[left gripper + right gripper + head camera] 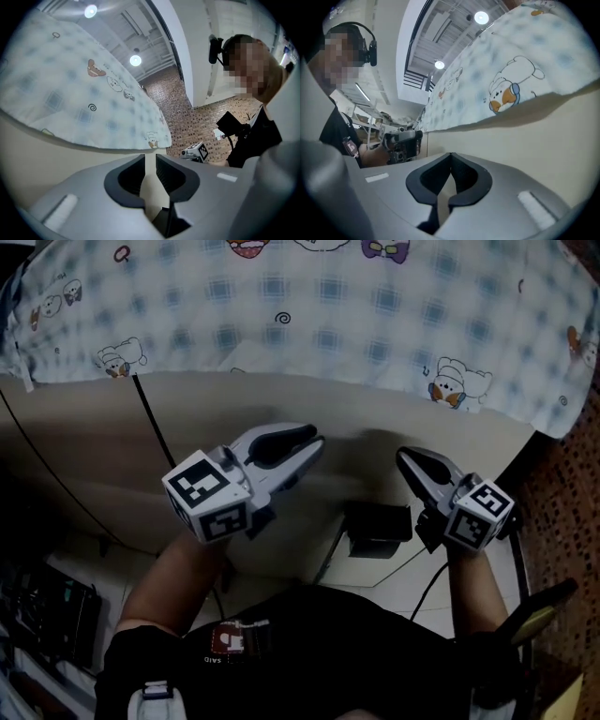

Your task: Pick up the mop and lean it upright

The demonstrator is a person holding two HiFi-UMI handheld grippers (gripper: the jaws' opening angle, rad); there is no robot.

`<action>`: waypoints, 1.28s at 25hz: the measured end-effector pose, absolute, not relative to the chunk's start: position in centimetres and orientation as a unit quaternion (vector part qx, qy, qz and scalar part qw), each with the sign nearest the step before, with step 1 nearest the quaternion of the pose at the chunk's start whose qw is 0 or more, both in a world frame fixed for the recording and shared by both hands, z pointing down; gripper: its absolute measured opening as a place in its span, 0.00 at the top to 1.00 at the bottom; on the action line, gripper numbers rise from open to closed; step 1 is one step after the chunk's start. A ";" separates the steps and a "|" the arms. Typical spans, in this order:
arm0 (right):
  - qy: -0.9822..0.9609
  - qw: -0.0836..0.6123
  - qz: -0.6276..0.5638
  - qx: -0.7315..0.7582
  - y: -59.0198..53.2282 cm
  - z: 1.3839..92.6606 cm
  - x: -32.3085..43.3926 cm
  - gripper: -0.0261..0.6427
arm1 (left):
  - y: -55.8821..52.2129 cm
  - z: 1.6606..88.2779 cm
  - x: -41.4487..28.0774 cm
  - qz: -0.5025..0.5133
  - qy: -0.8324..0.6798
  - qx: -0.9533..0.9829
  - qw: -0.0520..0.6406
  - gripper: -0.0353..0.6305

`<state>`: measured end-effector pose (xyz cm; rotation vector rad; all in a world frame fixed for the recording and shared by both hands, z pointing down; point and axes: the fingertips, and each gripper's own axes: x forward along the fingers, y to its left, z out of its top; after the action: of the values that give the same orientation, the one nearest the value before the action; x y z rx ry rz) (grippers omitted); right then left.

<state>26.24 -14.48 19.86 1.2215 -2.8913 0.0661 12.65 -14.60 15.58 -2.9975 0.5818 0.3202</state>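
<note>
No mop shows in any view. In the head view my left gripper (314, 442) is held up in front of a beige panel (112, 446), its jaws a narrow gap apart with nothing between them. The left gripper view shows that same gap in the left gripper (150, 158), with only the panel behind it. My right gripper (403, 457) is raised to the right, its tips meeting on nothing. In the right gripper view the right gripper (451, 158) has its jaw tips touching. Each gripper camera catches the other gripper: the right gripper (197, 151) and the left gripper (401, 140).
A blue checked cloth with cartoon prints (309, 306) hangs over the top of the beige panel. A thin dark line (152, 420) runs down the panel; I cannot tell what it is. A black box (380, 526) sits on the pale floor below. A brick-pattern wall (562, 512) stands at the right.
</note>
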 end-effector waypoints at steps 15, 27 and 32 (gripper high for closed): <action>-0.928 -0.007 0.023 0.372 -14.3 16.5 25.5 0.94 | -14.7 13.1 12.7 0.102 0.187 -0.977 0.025 0.85; -0.928 0.008 0.023 0.373 -14.8 17.4 25.3 0.94 | -15.0 13.5 12.8 0.095 0.187 -0.978 0.018 0.85; -0.928 0.014 0.019 0.371 -14.7 17.5 25.1 0.94 | -15.0 13.6 12.7 0.095 0.186 -0.978 0.019 0.85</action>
<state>25.12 -14.68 17.46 1.1571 -2.8908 0.0577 12.74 -14.99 13.60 -3.0353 0.5780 0.2959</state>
